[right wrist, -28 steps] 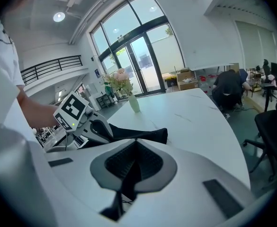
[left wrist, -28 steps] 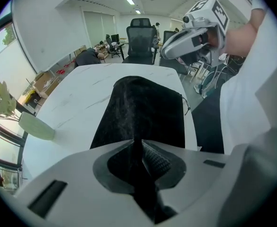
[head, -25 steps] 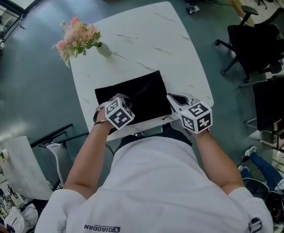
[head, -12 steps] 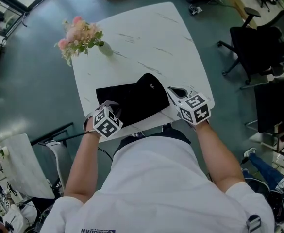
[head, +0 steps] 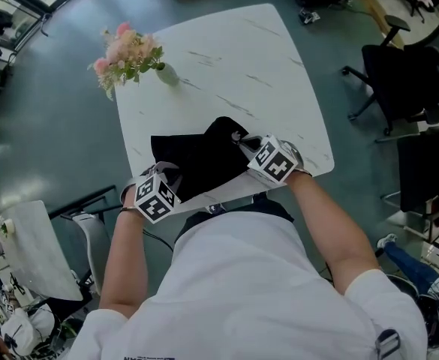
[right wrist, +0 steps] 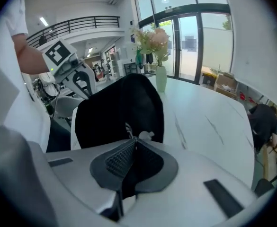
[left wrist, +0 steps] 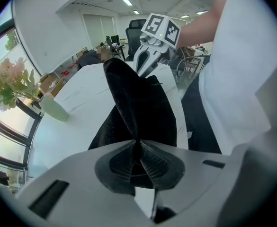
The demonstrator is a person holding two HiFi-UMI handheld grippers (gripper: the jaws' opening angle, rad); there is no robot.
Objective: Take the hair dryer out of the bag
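While our left gripper (head: 171, 172) and right gripper (head: 239, 138) each pinch the bag (head: 200, 156), no dryer shows. We judge its removal not yet begun.

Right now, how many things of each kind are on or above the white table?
black bag: 1
vase of flowers: 1
grippers: 2 (left gripper, right gripper)
Total: 4

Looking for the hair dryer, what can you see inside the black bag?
Nothing shows: the black bag is opaque, covering whatever is inside. No hair dryer is visible.
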